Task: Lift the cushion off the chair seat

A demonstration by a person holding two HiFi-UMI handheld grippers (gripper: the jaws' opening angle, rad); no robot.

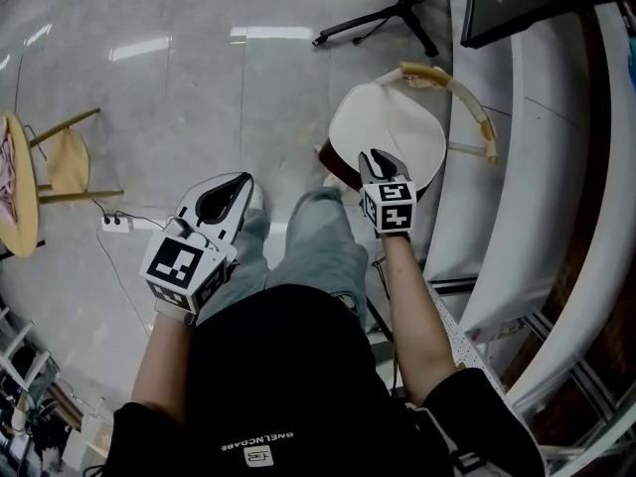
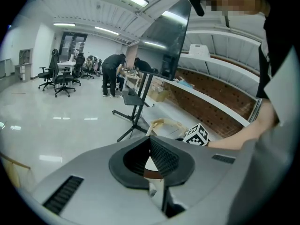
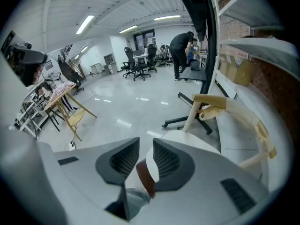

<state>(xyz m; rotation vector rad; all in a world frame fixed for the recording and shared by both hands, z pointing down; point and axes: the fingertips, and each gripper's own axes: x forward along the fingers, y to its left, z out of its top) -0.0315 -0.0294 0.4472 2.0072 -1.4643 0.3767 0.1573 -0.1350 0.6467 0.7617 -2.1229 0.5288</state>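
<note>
A white cushion [image 1: 393, 127] lies on the round brown seat [image 1: 333, 162] of a wooden chair with a curved pale backrest [image 1: 467, 92], to the upper right in the head view. My right gripper [image 1: 376, 155] points down at the cushion's near edge. In the right gripper view its jaws [image 3: 145, 146] stand slightly apart, and the cushion [image 3: 192, 138] and seat edge [image 3: 145, 177] show through the gap, untouched. My left gripper [image 1: 236, 189] hovers over the person's left knee, away from the chair. Its tips [image 2: 150, 142] meet with nothing held.
White curved shelving [image 1: 527, 167] runs close along the chair's right side. A black stand's legs [image 1: 383, 18] spread on the floor beyond the chair. At far left are a wooden stool [image 1: 65, 162], a round table [image 1: 15, 182] and a power strip [image 1: 116, 224]. People stand far off [image 2: 112, 74].
</note>
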